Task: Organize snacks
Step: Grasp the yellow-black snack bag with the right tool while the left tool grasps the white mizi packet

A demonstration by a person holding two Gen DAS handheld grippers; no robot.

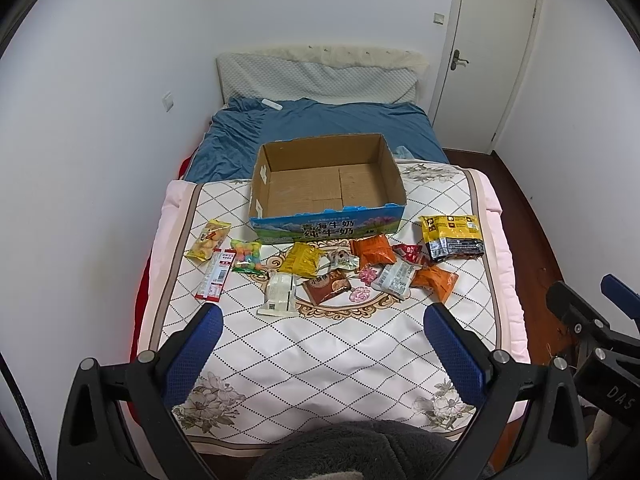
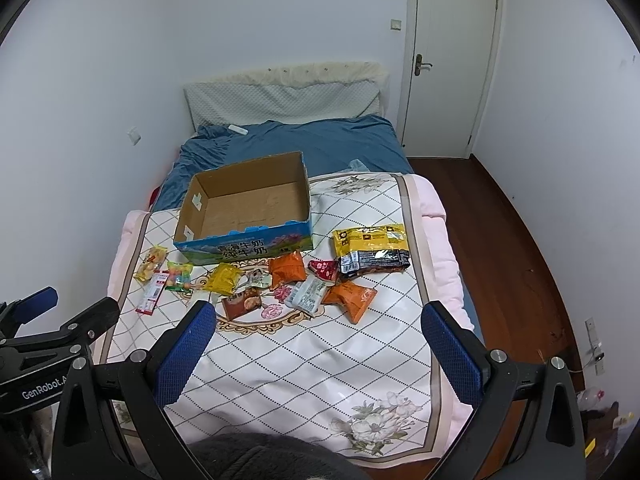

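Nearest to you, both claws are held above the foot of the bed and well apart from any snack. Your left gripper [image 1: 323, 318] has its jaws spread wide with nothing between them, and your right gripper [image 2: 319, 314] is the same, wide and empty.

Under them is the quilt [image 1: 320, 344], soft and with small folds. Further on, the snacks lie in a loose row across it: a red and white strip pack [image 1: 215, 276] and a bag of colored balls [image 1: 247, 255] on the left, a white packet [image 1: 279, 294] and a brown packet [image 1: 327, 286] in the middle, two orange bags [image 2: 287, 269] [image 2: 349, 298], and the large yellow and black bag [image 2: 370, 250] on the right. Several of the middle ones touch or overlap each other.

Behind the row stands the cardboard box [image 1: 326, 230], open on top and with nothing inside, so in my judgement no sorting is done yet.

Some risks from here: in the crowded middle you may pinch two packets together, or push one under its neighbor. The quilt gives way, so a flat packet can slide away from the fingers, or you catch the cloth with it. The box seems light and may move if you strike its front wall.
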